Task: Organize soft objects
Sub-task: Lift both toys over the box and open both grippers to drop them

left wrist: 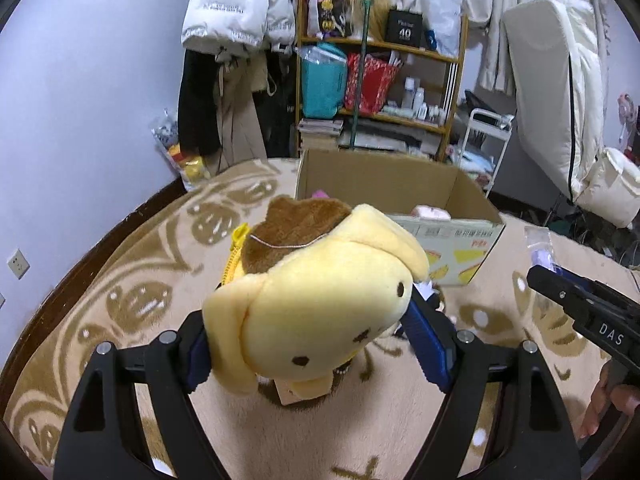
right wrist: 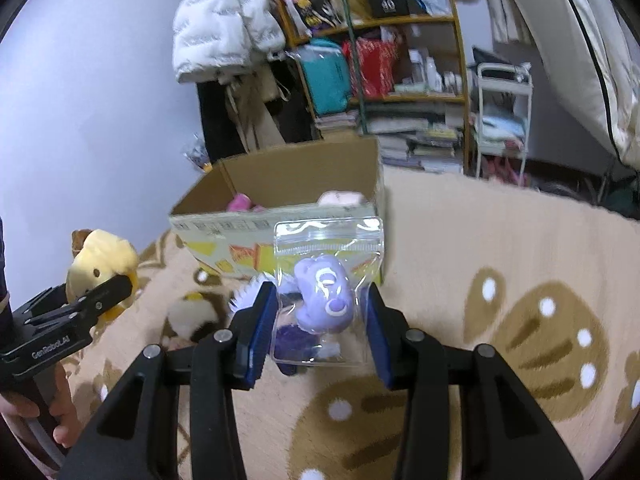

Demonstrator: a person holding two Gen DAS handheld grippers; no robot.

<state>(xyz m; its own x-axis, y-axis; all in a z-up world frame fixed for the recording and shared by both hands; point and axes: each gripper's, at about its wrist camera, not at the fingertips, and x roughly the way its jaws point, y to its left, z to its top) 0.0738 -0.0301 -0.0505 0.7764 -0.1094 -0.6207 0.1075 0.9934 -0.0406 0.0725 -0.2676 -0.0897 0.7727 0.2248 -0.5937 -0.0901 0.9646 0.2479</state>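
A: What is around the toys?

B: A cardboard box sits open on the rug in the middle of the frame, with pink soft things inside. Behind it stands a messy shelf.

A: Where is the yellow puppy plush?

B: Low in the middle of the left view, squeezed in the left claw. It hides the rug below it.

A: And the right claw?

B: It is clamped on a clear bag with a purple toy inside, in front of the box.

A: What does only the right view show?

B: A little brown and white plush lying on the rug, lower left.
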